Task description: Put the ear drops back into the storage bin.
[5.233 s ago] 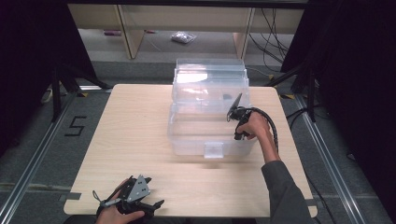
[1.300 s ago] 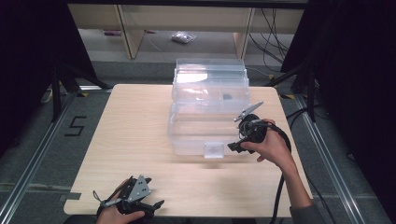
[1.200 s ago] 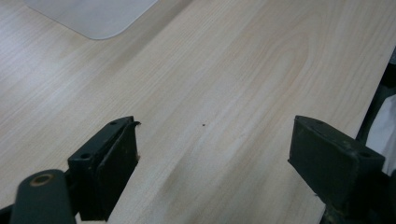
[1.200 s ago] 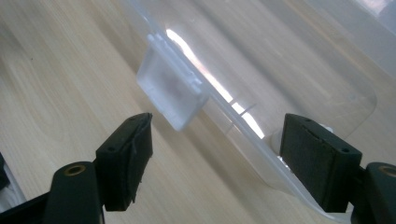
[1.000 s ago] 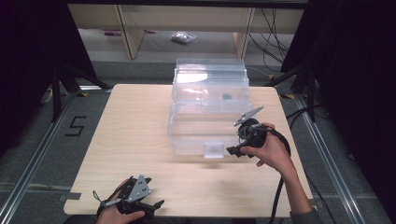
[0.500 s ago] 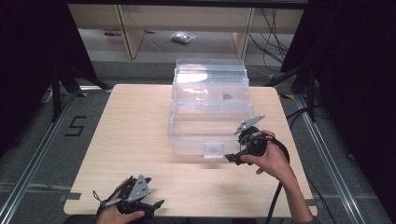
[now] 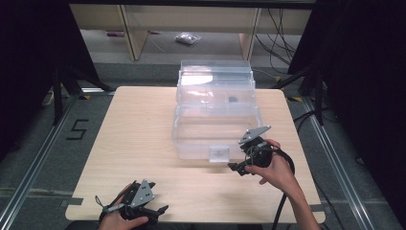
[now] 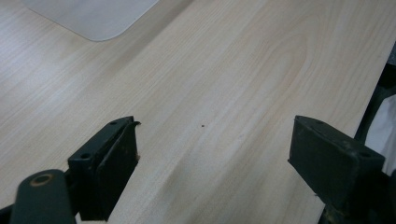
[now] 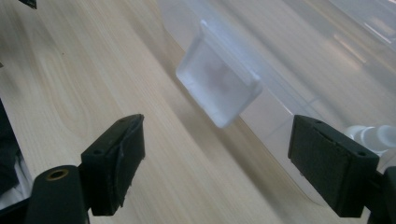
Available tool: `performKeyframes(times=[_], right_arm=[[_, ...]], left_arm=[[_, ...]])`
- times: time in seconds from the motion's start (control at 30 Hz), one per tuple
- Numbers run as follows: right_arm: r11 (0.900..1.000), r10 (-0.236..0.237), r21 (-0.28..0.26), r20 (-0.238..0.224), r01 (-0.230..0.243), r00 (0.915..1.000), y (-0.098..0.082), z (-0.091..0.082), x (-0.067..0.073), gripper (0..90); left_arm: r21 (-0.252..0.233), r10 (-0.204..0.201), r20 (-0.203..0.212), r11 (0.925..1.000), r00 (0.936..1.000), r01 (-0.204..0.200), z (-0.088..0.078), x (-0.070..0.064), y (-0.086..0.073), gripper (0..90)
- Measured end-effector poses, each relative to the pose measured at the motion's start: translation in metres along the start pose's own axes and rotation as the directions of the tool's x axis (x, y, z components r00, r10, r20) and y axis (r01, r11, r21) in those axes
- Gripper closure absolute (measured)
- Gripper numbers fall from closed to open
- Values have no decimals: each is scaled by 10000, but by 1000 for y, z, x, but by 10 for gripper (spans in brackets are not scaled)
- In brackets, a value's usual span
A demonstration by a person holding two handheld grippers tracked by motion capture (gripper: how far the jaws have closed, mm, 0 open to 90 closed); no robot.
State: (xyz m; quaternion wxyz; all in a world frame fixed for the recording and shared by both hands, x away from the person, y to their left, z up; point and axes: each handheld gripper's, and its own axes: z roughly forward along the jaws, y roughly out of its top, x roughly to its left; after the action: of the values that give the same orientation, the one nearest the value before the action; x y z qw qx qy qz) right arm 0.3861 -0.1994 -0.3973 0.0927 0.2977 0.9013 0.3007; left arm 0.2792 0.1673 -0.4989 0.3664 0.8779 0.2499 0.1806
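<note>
Clear plastic, the storage box (image 7: 215, 115) sat at the middle of the worktop (image 7: 129, 143), its lid down and the front latch (image 9: 217, 91) not yet in my grasp. My right gripper (image 9: 217, 172) was aimed at that latch, fingers spread wide and holding nothing, just short of it. My left gripper (image 8: 215, 172) rested near the worktop's front edge, fingers also wide and empty. By my judgement, the whole latch work remained.

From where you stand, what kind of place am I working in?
Probably a lab or recording workspace, not a home. A bare wooden table stands on grey flooring with a taped "5", black curtains hang at both sides, and loose cables trail behind. A clear plastic box sits on the table.
</note>
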Motion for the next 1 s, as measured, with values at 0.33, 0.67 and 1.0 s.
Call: performKeyframes(times=[0.33, 0.67, 1.0], right_arm=[[9989, -104, -449, 8, 104, 9999, -13, 4, 6, 192], [9960, -107, -887, 3, 107, 9999, -23, 8, 11, 194], [9956, 102, -929, -163, -116, 9998, -34, 9, 16, 194]], left_arm=[[-87, -181, 72, 9998, 9998, 182, 1, 0, 0, 150], [-170, -105, 162, 9998, 9998, 108, 0, 0, 0, 150], [-189, -131, 141, 9997, 9998, 134, 0, -1, 0, 150]])
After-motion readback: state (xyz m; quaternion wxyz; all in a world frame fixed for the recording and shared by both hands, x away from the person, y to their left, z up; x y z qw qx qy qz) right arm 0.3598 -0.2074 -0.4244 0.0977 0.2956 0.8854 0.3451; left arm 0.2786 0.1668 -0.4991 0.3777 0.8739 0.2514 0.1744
